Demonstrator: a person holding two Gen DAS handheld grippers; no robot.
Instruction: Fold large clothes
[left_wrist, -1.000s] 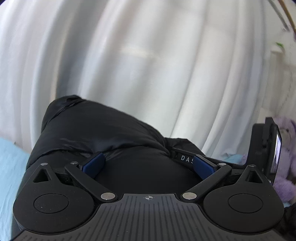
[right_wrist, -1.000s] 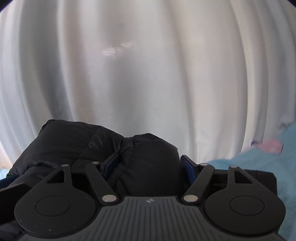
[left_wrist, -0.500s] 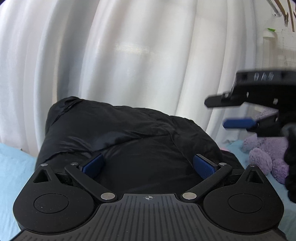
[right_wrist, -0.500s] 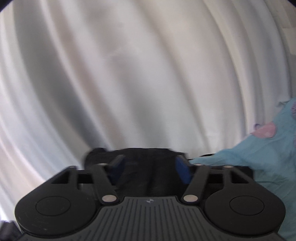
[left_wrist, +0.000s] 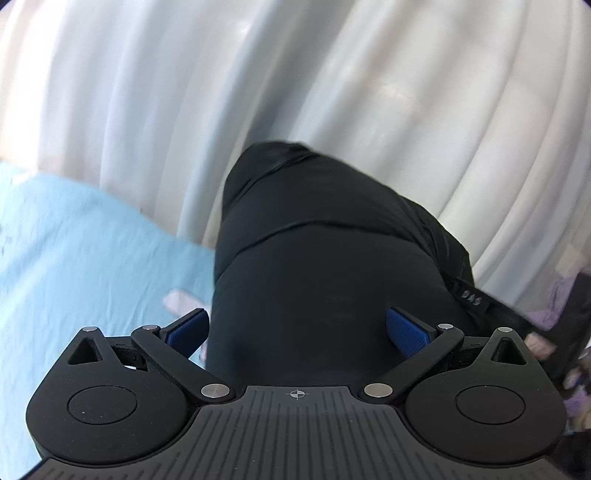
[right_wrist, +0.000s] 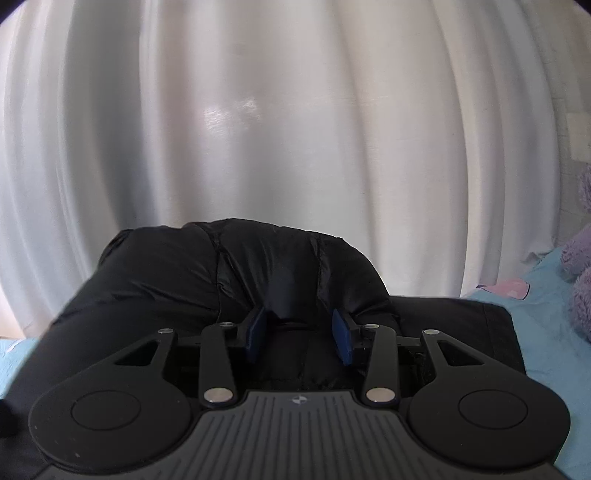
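Observation:
A black puffy jacket (left_wrist: 325, 266) lies bunched on a light blue sheet (left_wrist: 74, 251). My left gripper (left_wrist: 295, 328) is wide open, its blue pads either side of a thick bulge of the jacket, not pinching it. In the right wrist view the jacket (right_wrist: 236, 280) fills the lower middle. My right gripper (right_wrist: 300, 334) has its blue pads partly closed around a fold of the jacket between them; the fabric sits in the gap, and firm contact is not clear.
A white pleated curtain (right_wrist: 295, 110) hangs close behind the jacket in both views. A purple plush toy (right_wrist: 580, 266) sits at the right on the blue sheet (right_wrist: 546, 332). A pink patch (right_wrist: 506, 288) shows near it.
My left gripper has swung left, bringing the blue sheet into view. My right gripper has narrowed its jaws and come back down onto the jacket.

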